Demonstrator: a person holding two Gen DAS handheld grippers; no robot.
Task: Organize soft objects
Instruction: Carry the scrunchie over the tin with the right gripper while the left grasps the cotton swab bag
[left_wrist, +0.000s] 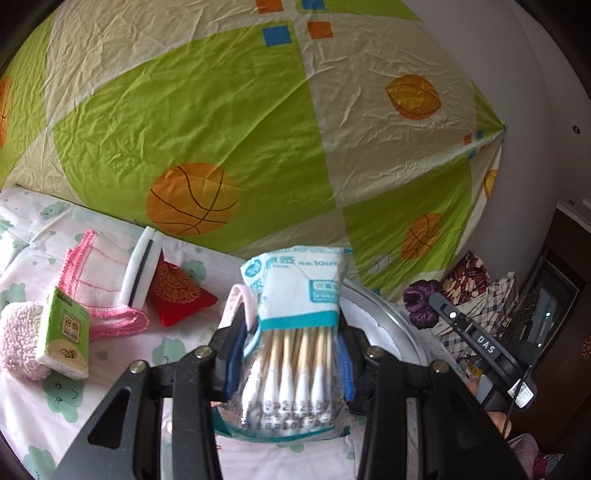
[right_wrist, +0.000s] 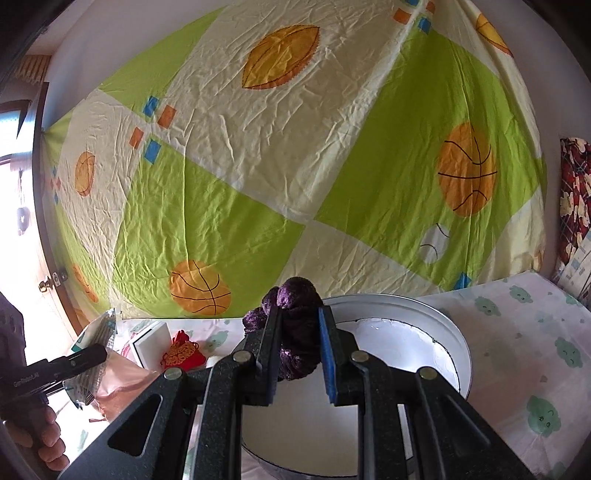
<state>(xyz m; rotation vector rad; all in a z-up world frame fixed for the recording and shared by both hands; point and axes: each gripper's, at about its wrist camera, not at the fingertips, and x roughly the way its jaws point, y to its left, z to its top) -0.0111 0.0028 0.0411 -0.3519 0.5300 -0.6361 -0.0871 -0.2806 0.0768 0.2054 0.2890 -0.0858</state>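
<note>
Left gripper (left_wrist: 291, 354) clamping a cotton swab packet (left_wrist: 295, 314), jaws narrowly parted. Right gripper (right_wrist: 299, 347) pinching a purple scrunchie (right_wrist: 295, 321) over the white basin (right_wrist: 399, 332).

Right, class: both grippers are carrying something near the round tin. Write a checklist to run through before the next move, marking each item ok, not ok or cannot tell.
1. Left gripper holds the cotton swab packet between its pads: ok.
2. Something pink sits beside the packet at the left finger; whether it is gripped too: cannot tell.
3. Right gripper is shut on the purple scrunchie: ok.
4. Scrunchie hangs over the round tin: ok.
5. Tin's white inside is free of other items: ok for the part in view.
6. Tissue pack, red pouch and pink-edged cloth sorted into the tin: not ok, they lie on the bed sheet.
</note>
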